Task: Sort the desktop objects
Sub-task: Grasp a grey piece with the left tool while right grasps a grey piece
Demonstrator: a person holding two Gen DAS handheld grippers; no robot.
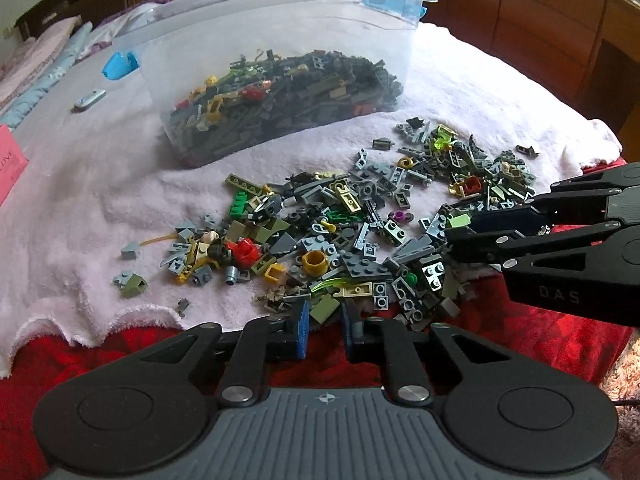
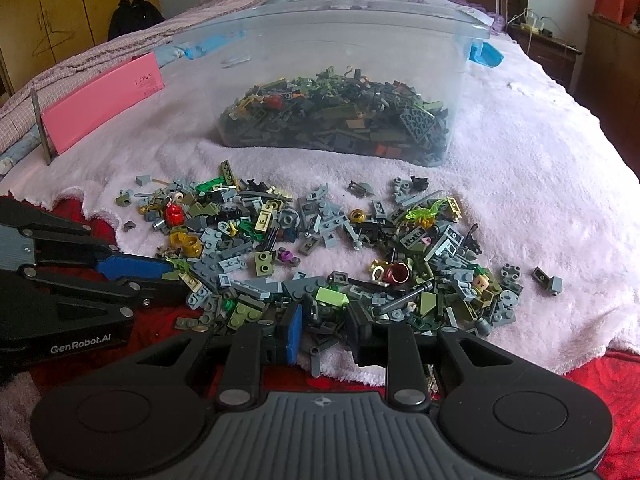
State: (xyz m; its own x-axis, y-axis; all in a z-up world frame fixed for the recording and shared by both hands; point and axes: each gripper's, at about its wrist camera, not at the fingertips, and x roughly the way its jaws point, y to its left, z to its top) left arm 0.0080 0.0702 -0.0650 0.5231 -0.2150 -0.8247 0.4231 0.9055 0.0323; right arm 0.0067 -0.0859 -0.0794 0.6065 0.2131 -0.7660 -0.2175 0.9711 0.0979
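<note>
Apparently an olive brick [image 1: 325, 307] is pinched by the left gripper [image 1: 326, 320] at the near edge of the pile [image 1: 360, 232]; the bin [image 1: 280, 28] is found straight ahead beyond it; whether the right gripper [image 2: 325, 332] grips anything cannot be told.

Our black, blue-padded left gripper [image 1: 326, 322] points steeply down and forward, its jaws drawn close around a small olive-green plastic piece [image 1: 325, 307], with a pad against either side of it. Our matching right gripper [image 2: 326, 336] tilts down at much the same slope and comes in from the right, so the two sets of tips sit near each other. Its jaws stand a little apart. We cannot tell whether they pinch anything.
</note>
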